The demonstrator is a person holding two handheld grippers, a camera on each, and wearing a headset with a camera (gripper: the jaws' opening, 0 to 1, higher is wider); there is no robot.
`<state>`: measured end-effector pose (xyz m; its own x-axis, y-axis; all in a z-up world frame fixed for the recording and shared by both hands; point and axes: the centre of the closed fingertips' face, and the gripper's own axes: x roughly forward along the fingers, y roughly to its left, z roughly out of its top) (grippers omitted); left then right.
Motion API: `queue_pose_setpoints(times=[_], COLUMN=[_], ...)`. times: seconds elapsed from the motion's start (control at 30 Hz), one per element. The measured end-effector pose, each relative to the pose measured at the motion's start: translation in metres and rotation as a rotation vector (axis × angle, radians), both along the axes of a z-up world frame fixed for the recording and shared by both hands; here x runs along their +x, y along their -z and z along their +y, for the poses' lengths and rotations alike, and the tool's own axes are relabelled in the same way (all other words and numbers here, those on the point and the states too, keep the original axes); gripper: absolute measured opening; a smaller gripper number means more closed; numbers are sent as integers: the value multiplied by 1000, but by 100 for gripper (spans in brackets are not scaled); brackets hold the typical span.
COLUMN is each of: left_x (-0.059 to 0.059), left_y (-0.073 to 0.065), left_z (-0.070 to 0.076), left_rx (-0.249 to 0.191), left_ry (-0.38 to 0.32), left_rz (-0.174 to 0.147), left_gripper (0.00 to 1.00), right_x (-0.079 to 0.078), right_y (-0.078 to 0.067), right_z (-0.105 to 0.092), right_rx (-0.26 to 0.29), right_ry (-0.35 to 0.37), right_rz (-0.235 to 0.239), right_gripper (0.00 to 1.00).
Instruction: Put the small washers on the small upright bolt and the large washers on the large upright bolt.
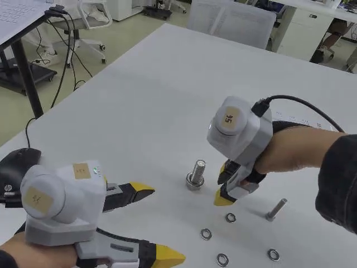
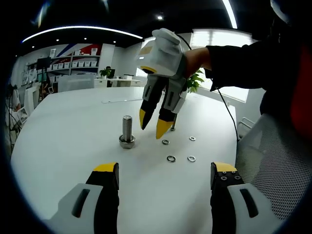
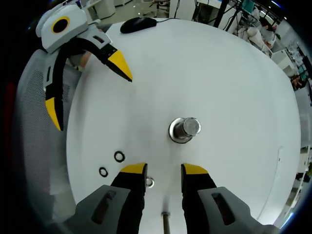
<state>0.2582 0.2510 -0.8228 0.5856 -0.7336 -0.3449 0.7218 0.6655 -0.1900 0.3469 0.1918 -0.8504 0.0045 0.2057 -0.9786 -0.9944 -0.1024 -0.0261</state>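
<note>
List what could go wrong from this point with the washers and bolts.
1. The small bolt lies on its side, not upright, so small washers have no post until it is stood up.
2. The washers lie flat on the table; closing jaws may skid and flick one away.
3. The right gripper hangs close to the large bolt and might knock it over.

left gripper (image 1: pixel 156 223): fingers (image 1: pixel 139 188) spread wide, level | right gripper (image 1: pixel 223 187): fingers (image 1: pixel 222 198) parted, pointing down
</note>
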Motion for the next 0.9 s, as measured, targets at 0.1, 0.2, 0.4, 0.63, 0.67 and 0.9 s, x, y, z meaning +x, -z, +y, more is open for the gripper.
queue_pose_setpoints(times=[0.1,0.2,0.4,0.63,0.67,0.9], left_x=[-1,-1,-3,-4,-4,-4], left_y=[0,0,-2,-5,-5,-9], left_z=[-2,-4,-6,-10,-11,-12], left_rx=[3,5,9,18,19,24], left_ry=[9,16,27,43,43,49], left_rz=[-1,-1,-8,-12,-12,-16], left_gripper=[76,76,76,76,76,76], right_x=[-4,-9,-20,-36,-38,-56], right_y=[-2,-3,-5,-6,-6,0], right_z=[-4,-7,-14,-24,-25,-32], right_rx=[2,6,14,27,26,23], right_ry=[9,16,31,51,52,58], right_rz=[1,6,10,23,24,45], right_gripper=[29,29,29,29,29,29])
